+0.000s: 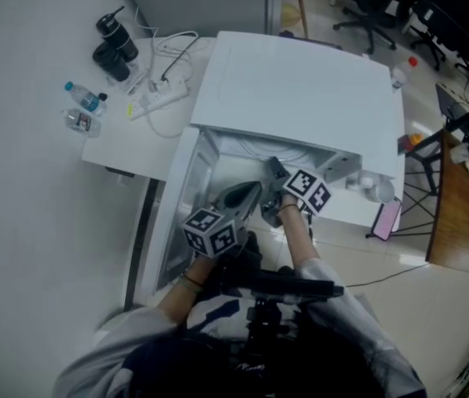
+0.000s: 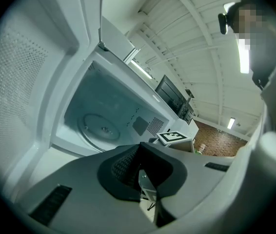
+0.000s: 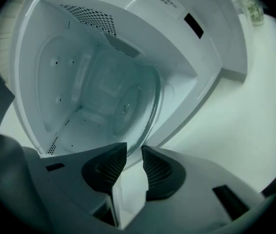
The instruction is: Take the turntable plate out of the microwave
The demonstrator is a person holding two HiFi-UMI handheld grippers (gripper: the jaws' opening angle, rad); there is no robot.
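The white microwave stands with its door swung open to the left. Inside, the round glass turntable plate lies on the cavity floor. My right gripper is at the cavity mouth. In the right gripper view the near rim of the plate runs in between the ribbed pads of my right gripper, which are closed to a narrow gap on it. My left gripper is shut with nothing in it, outside the opening and left of the right one. The head view hides the plate.
On the table left of the microwave are two water bottles, a black flask and a power strip with cables. A pink phone lies at the table's right edge. Chairs and desks stand beyond.
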